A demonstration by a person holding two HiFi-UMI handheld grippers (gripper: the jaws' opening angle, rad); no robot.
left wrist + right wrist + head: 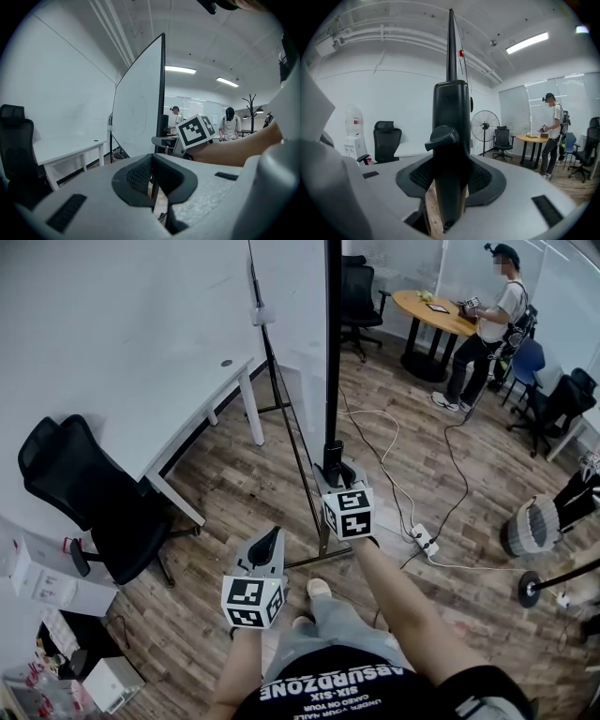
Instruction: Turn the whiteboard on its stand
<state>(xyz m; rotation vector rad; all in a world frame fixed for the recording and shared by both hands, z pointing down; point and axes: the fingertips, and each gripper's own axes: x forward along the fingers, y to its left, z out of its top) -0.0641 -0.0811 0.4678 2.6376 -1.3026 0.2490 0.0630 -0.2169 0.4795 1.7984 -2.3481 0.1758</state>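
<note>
**Head view.** The whiteboard (333,334) shows edge-on as a black line up the middle of the frame, on its stand (322,538) on the wood floor. The right gripper (335,463) sits just under the board's lower edge, clamped on the stand's black upright. The left gripper (272,542) is lower left of it, apart from the stand. Just left of the board a thin tripod (287,409) slants. A white desk (187,418) and a black office chair (94,493) stand further left. To the right of the stand's foot a power strip (424,540) and a cable (461,474) lie on the floor. At upper right a person (487,324) is beside a round table (433,310).

**Left gripper view.** The jaws meet tip to tip with nothing between them. Beyond them the board's white face fills the centre-left, and the right gripper's marker cube shows at centre right.

**Right gripper view.** The jaws grasp the black upright, which carries a knob, at frame centre. A standing fan (484,126) is right of centre, and a water dispenser (354,131) is at far left.
</note>
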